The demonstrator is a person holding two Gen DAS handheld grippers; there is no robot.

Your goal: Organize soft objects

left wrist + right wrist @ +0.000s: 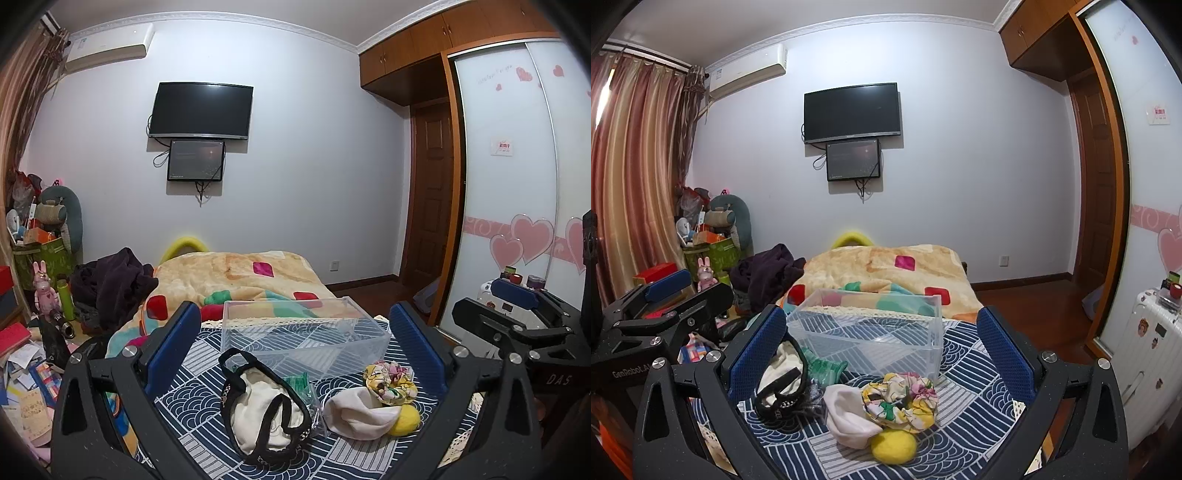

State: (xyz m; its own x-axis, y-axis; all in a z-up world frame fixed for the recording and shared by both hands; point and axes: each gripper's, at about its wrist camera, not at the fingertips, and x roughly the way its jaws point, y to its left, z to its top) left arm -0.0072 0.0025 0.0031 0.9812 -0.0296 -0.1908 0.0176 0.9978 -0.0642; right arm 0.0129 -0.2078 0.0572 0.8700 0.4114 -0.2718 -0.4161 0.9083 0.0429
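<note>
Both tongs are wide open rn, nothing between the blue pads. Left tongs (291, 343) hover over the near part of the bed, right tongs (882, 347) same, just off to the right side.

Soft stuff sits in a loose cluster on the navy wave-pattern cloth (975, 373) that covers the near end of the bed. From left to right: cream pouch w/ black trim (266, 413), a bit of green knit thing (823, 365) half tucked behind it, white sock (849, 413), floral scrunchie (901, 402) touching the sock, and a yellow felt ball (894, 446) right at the near edge, touching the sock too.

Clear plastic box (306, 336) stands upright behind the pile, toward the far edge of the cloth, nothing inside afaict.

Beyond the cloth there's an orange patchwork blanket (236, 273) on the bed w/ a dark garment heap (110, 284) at its left edge. TV (202, 110) on the far wall.
</note>
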